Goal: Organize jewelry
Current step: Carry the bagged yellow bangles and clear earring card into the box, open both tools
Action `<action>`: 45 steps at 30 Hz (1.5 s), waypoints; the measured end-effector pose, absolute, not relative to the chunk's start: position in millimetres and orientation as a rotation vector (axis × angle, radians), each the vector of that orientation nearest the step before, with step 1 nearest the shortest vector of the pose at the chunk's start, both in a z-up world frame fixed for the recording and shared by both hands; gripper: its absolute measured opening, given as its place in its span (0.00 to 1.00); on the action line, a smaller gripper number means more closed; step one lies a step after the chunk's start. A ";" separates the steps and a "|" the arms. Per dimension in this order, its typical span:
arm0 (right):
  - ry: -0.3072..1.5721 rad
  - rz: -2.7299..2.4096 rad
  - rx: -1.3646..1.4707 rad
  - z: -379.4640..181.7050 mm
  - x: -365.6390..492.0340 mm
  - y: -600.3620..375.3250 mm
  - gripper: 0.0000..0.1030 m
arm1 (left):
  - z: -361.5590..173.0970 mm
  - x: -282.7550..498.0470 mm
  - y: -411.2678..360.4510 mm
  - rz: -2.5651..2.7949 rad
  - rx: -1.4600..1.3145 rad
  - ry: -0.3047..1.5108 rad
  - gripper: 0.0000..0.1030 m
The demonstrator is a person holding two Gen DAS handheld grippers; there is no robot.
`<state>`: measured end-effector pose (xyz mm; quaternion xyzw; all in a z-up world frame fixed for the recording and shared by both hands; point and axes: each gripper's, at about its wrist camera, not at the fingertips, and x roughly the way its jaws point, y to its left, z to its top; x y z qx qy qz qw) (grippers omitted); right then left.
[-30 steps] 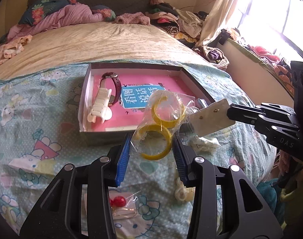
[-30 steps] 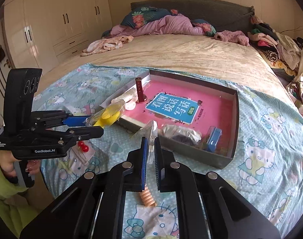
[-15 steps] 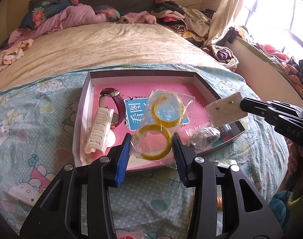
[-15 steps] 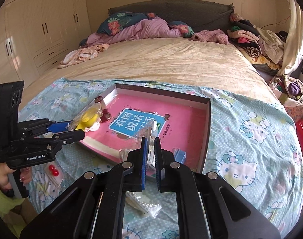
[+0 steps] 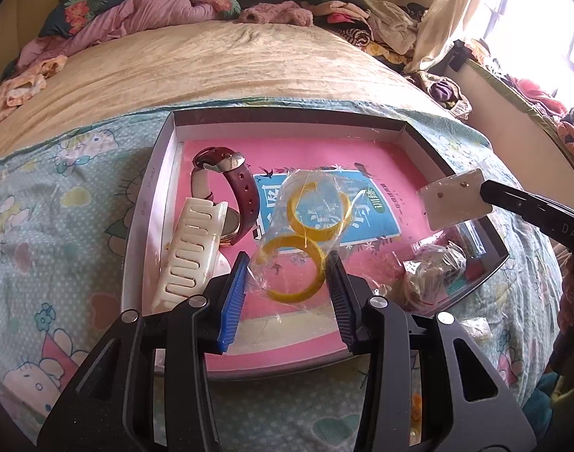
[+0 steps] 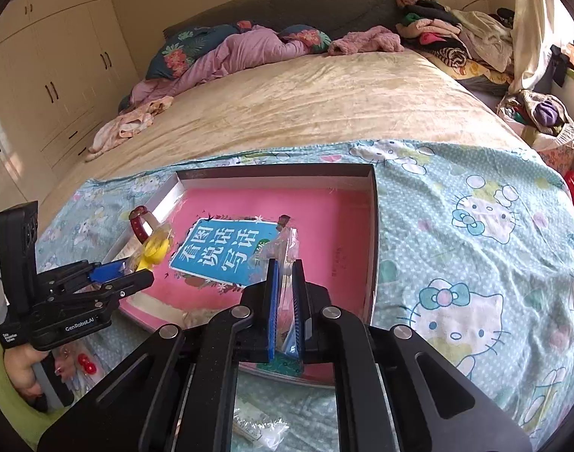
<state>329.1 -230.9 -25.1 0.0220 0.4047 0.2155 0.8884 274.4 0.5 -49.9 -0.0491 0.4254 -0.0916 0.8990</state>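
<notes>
Bedroom light falls on a bed whose near end is covered by a cartoon-cat sheet (image 6: 475, 256). On that sheet, close to the cameras, lie small packets, one with red beads (image 6: 86, 362). The left claw (image 5: 287, 286) is clamped on a clear bag of yellow bangles (image 5: 292, 267), held just above the near part of a shallow box (image 5: 422, 139). The right claw (image 6: 285, 293) is pinched tight on a thin clear packet with an earring card (image 5: 454, 197), hanging over the box's right side. Inside the box, on its pink and blue lining, rest a white hair clip (image 5: 190, 248) and a watch with a dark red strap (image 5: 234, 196) on the left, and a crumpled clear packet (image 5: 435, 267) at the near right corner. Beyond stretch a beige blanket (image 6: 305, 101), pillows and piled clothes.
</notes>
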 end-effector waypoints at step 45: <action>0.777 0.336 0.139 3.8 284.4 -262.4 0.88 | -28.0 261.7 -1.1 -0.167 -0.092 0.842 0.75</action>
